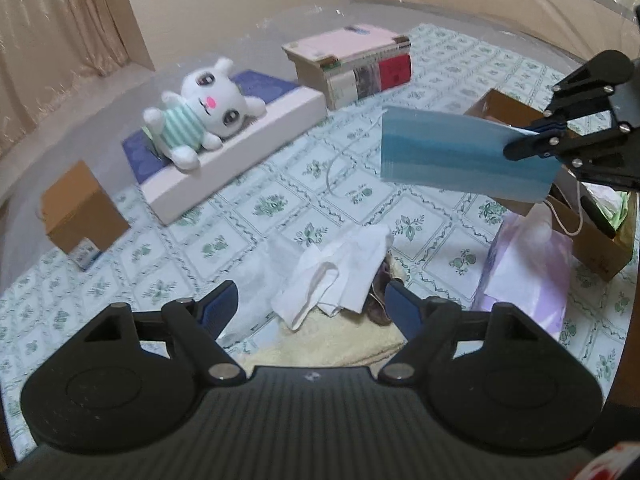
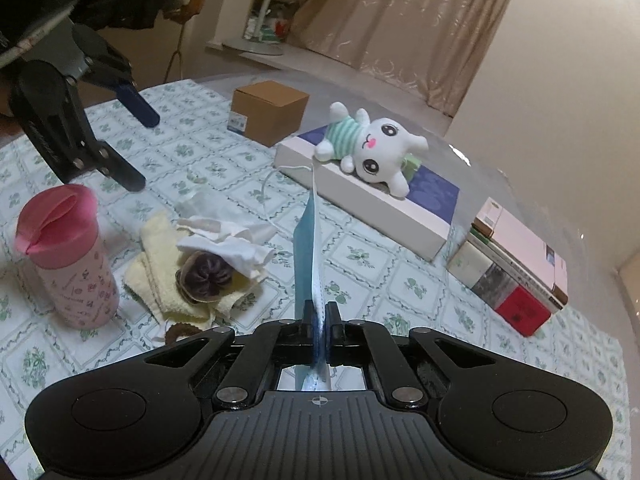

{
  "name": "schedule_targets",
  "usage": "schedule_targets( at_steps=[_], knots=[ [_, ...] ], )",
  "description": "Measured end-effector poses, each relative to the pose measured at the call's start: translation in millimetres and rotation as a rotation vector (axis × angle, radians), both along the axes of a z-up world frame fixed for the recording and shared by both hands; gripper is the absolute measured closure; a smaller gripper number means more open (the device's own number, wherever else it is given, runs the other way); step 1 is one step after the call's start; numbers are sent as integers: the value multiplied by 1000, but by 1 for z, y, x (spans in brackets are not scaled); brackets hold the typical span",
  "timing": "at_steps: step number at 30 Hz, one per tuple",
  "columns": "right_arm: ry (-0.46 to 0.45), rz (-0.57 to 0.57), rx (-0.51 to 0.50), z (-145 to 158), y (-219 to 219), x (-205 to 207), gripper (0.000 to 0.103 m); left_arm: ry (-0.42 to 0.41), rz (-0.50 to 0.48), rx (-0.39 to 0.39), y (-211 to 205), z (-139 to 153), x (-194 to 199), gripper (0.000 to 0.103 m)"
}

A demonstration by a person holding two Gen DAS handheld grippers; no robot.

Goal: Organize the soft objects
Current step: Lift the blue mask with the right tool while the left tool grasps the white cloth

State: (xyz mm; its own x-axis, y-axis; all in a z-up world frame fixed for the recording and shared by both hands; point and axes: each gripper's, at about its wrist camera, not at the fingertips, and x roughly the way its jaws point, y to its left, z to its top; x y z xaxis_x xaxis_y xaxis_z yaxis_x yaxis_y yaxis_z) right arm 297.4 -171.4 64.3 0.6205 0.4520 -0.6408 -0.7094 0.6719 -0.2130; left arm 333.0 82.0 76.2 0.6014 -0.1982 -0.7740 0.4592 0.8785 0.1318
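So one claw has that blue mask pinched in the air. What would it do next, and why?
Probably carry it over and let go into the open cardboard box. The right gripper is shut on the face mask, which hangs above the table beside that box, while the left gripper waits open over the white cloth.

Right tool (image 1: pixel 524 140) pinching blue mask (image 1: pixel 460 156), left tool (image 1: pixel 312 304) apparently spread above white cloth (image 1: pixel 332 276)

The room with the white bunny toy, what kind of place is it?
Probably a room in someone's home: a table under a green floral tablecloth, beige curtains at the window, and a white plush bunny in a striped shirt lying on a flat box.
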Motion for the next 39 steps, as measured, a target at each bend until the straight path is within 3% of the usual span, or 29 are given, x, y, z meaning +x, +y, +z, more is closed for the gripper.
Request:
schedule_targets(
  at_steps=[5,12,19,23,28,30,34,39],
  knots=[
    [29,-23,23,-8,-1,15,100,84,-74,-20,-10,-20,35,24],
    [48,-50,13,-25,-2,35,100,172,-246,146,-37,-58,59,24],
    [61,-55,7,-36,0,46,100,242,-309,179,-33,-83,83,24],
    [75,-56,22,-37,1,47,100,267,-360,149,-26,-87,88,26],
    [82,-54,28,-40,4,49,100,277,-309,53,-12,-83,99,31],
    [83,-53,29,-40,4,49,100,274,-292,24,-8,-81,103,42],
    [84,-52,29,-42,5,49,100,293,-282,-37,-2,-83,108,47],
    [88,-57,30,-45,7,51,100,298,-272,-6,-9,-99,110,47]
  ],
)
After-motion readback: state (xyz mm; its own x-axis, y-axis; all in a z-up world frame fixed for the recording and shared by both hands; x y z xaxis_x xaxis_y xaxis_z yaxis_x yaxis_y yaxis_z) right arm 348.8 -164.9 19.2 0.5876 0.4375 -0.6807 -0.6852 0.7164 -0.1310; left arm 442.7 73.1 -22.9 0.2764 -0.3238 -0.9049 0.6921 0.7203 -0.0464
